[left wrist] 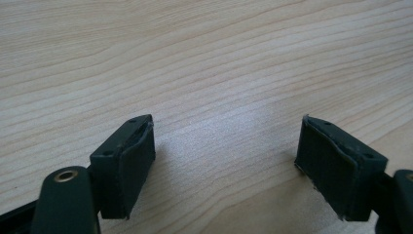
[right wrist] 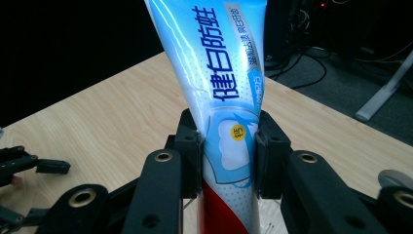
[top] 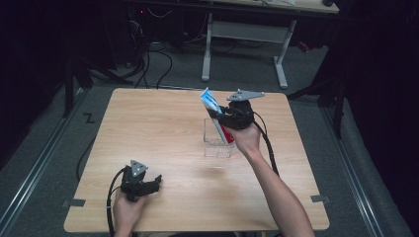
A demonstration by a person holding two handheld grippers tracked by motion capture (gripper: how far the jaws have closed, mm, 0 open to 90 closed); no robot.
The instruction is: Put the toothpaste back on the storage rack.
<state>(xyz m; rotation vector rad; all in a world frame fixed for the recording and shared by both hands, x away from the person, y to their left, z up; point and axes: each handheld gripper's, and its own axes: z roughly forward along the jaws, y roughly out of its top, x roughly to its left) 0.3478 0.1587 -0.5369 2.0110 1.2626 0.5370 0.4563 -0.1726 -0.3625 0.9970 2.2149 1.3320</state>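
From above, the right gripper [top: 223, 118] clenched a toothpaste tube [top: 213, 109] standing tilted in a clear container [top: 217, 143] on the table [top: 163, 128]; the left gripper [top: 152, 183] rested near the front edge; its own view showed jaws parted over bare wood; the right gripper's view showed jaws pressing the tube's sides [right wrist: 221, 122].
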